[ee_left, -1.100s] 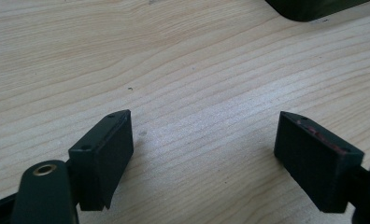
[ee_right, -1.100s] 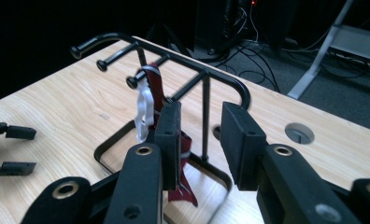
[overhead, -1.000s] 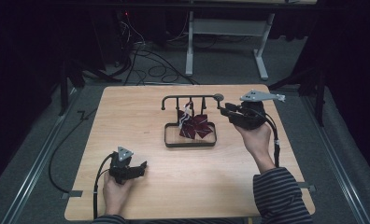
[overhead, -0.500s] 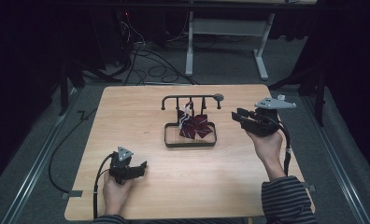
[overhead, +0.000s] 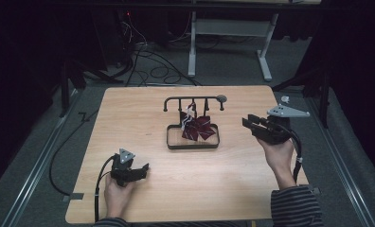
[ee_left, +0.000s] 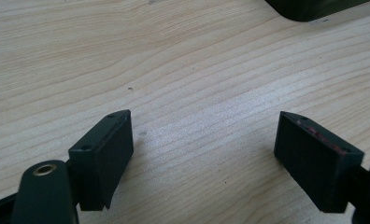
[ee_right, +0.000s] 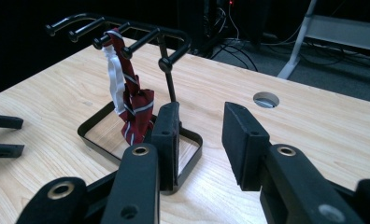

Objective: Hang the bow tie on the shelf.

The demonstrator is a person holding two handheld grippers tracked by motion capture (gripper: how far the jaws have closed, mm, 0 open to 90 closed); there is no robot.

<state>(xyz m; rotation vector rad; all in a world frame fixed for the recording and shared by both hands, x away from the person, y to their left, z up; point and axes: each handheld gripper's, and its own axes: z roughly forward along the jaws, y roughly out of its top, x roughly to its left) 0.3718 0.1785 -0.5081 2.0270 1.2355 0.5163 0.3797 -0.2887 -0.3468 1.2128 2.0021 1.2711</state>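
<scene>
A black peg rack rises from a black tray base at the table's middle. A maroon striped cloth with a white band hangs from one peg down into the base, and also appears in the right gripper view. My right gripper hovers to the right of the rack and apart from it, pointing at it. Its jaws are open with nothing between them. My left gripper rests low near the front left. It too is open, with bare wood between its pads.
The wooden table has a round hole past the rack. A corner of the tray base lies ahead of my left gripper. Cables and a desk frame stand on the floor behind.
My right gripper has drawn back to the right, away from the rack toward the table's right edge, and sunk a little. The left hand has kept still.
</scene>
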